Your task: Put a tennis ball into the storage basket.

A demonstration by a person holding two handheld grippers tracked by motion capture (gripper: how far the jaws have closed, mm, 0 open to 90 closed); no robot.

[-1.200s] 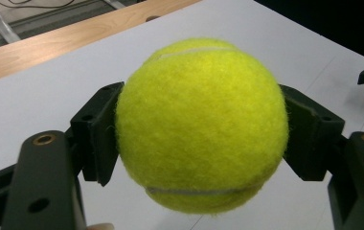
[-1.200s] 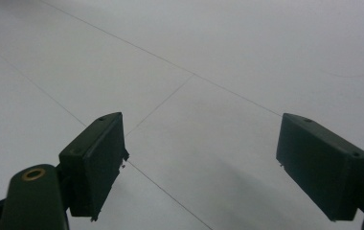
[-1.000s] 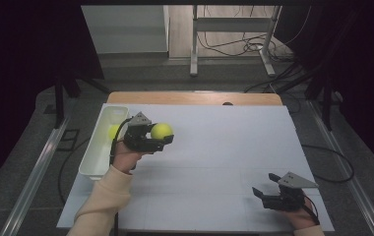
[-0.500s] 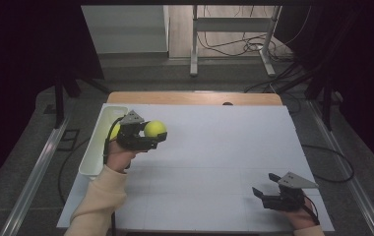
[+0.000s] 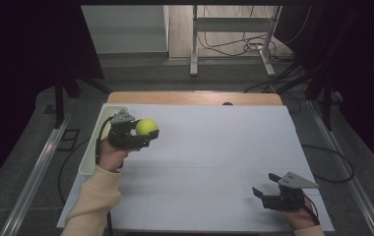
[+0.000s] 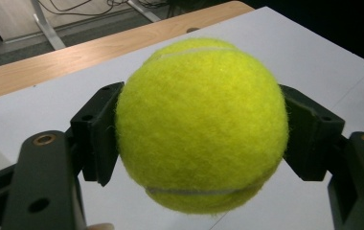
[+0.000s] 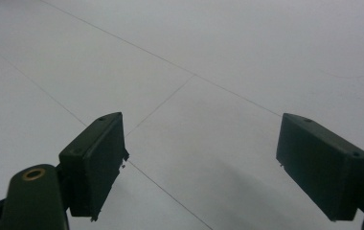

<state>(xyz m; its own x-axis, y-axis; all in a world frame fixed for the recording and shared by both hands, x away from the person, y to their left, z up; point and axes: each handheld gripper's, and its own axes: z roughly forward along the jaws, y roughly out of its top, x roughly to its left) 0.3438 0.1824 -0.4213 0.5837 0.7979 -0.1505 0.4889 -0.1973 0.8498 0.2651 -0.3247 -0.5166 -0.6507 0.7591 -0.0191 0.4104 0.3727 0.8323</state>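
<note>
The left claw is clenched on a fuzzy yellow-green tennis ball, its two black pads pressing the ball's opposite sides and holding it clear above the white tabletop, near the table's left edge. The left gripper view brings out the ball close up: round, felt-napped, with a pale curved seam. The high view adds a long white plastic tray just beside the holding hand, along the tabletop's left edge. The right claw rests low at the near right corner, released; its flat black pads stand wide apart over bare, smooth surface crossed by thin lines.
</note>
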